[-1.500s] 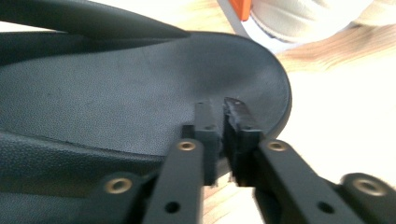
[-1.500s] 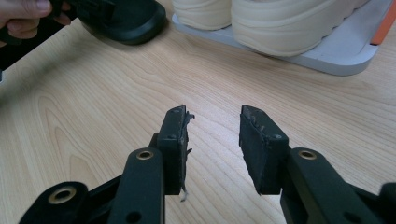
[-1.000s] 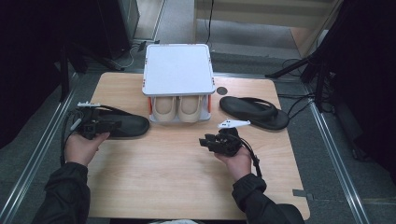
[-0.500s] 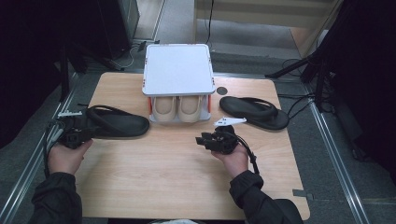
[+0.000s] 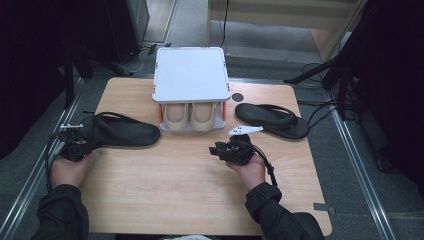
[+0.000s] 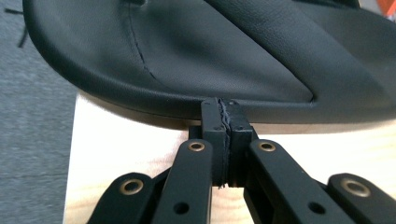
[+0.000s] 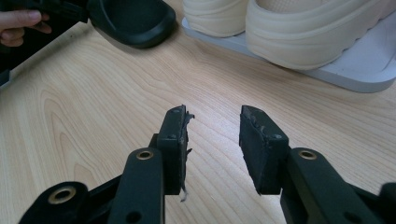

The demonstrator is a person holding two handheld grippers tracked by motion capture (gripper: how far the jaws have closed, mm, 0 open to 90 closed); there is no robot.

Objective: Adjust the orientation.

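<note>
A: Wooden surface (image 5: pixel 190 185), dark room around it. Left black sandal (image 5: pixel 120 131) lies at the left edge, heel overhanging.

B: Left claw (image 6: pixel 226 116)?

A: Jaws have just been closing; now pressed together, tips at the sandal's sole edge, nothing visibly pinched. Looks like a missed or slipped grab.

B: Right claw (image 7: pixel 212 122)?

A: Spread, empty, idle mid-surface. Cream shoes (image 5: pixel 190 116) on the white rack (image 5: pixel 190 75), other sandal (image 5: pixel 272 119) far right.

B: Versus earlier?

A: Left hand is lower and further out.

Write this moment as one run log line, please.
left gripper: just closed, empty, at left black sandal edge | right gripper: open, empty, above table | cream shoes in rack
</note>
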